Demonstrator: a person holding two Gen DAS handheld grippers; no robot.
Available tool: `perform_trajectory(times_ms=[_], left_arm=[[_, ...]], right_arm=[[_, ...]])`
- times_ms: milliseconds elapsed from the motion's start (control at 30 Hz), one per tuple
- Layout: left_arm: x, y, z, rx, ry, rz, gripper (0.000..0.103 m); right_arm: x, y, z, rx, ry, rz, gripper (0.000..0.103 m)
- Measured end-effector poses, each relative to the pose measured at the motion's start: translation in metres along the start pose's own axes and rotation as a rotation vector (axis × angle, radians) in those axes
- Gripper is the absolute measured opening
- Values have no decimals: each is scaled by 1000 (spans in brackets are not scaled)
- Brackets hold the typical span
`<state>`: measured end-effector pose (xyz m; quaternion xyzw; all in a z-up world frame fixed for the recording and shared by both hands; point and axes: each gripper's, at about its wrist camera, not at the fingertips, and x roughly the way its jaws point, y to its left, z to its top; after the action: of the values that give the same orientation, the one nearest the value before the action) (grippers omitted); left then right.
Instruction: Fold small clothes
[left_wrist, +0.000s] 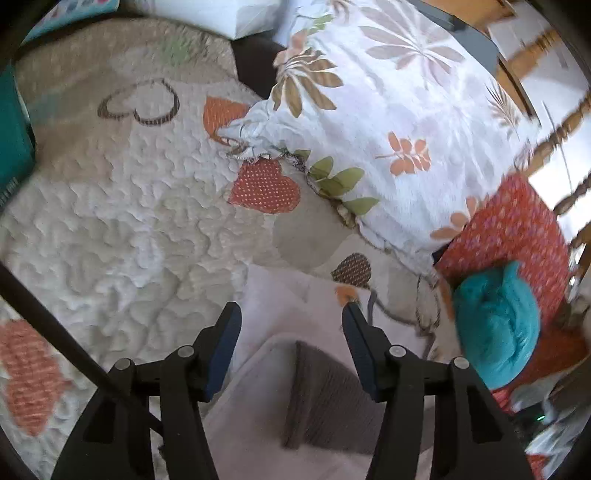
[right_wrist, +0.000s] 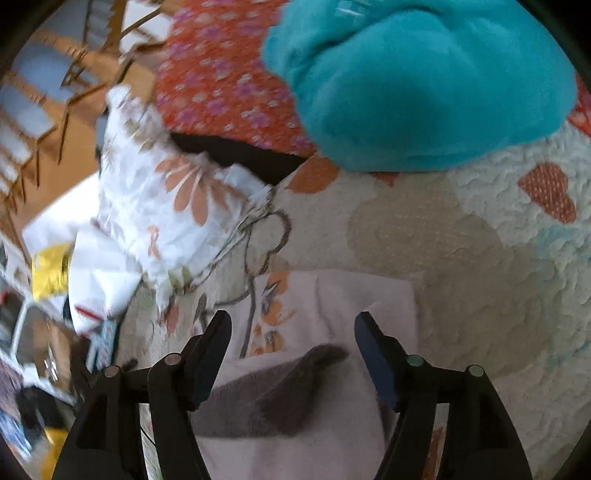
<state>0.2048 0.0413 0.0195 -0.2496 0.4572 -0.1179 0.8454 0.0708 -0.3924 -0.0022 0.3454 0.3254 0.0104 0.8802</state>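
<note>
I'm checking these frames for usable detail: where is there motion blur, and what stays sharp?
Left wrist view: the left gripper is crisp with jaws apart, the quilt fairly sharp; the wooden railing and teal bundle at the right edge smear. Right wrist view: the right gripper is sharp, the left-side clutter streaked; both bend at the rim.

Both wrist cameras look steeply down and forward along their own black fingers, close above a cream quilted bedspread with heart patches. The left view faces the white leaf-print pillow; the right view faces the bundled teal fleece cloth. Both share these, the red floral cushion and the pale pink folded garment with a grey panel.
</note>
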Motion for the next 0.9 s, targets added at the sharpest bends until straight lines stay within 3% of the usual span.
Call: perform_trajectory(times_ms=[33,100,200,267,333,433,567,667,767,800,900], left_arm=[[-5,0,-2,21,-6,13,57],[-14,-1,-9,59,-18,46,60],[-24,1,-17,85,-7,75,63],[-31,4,-20,86,0,74,63],[-35,4,-20,92,-4,77,63],[-40,3,-17,109,-30,100,63],[-49,7,-10,118,-69,127,63],[-56,13,-5,105,-77,125,64],[-64,23,0,80,-86,118,67],[-66,26,1,71,-92,121,67],[-70,36,4,37,-102,132,68]], right_arm=[[0,10,-5,-52,19,7,44],[5,42,-24,-186,91,49,35],[27,81,-65,-313,224,101,30],[44,97,-91,-379,286,84,29],[68,110,-111,-448,336,11,28],[97,126,-110,-522,309,-93,27],[149,162,-70,-616,234,-251,27],[161,182,-44,-630,178,-328,27],[136,204,-33,-573,114,-235,27],[126,213,-40,-575,122,-181,27],[124,230,-74,-654,215,-129,27]])
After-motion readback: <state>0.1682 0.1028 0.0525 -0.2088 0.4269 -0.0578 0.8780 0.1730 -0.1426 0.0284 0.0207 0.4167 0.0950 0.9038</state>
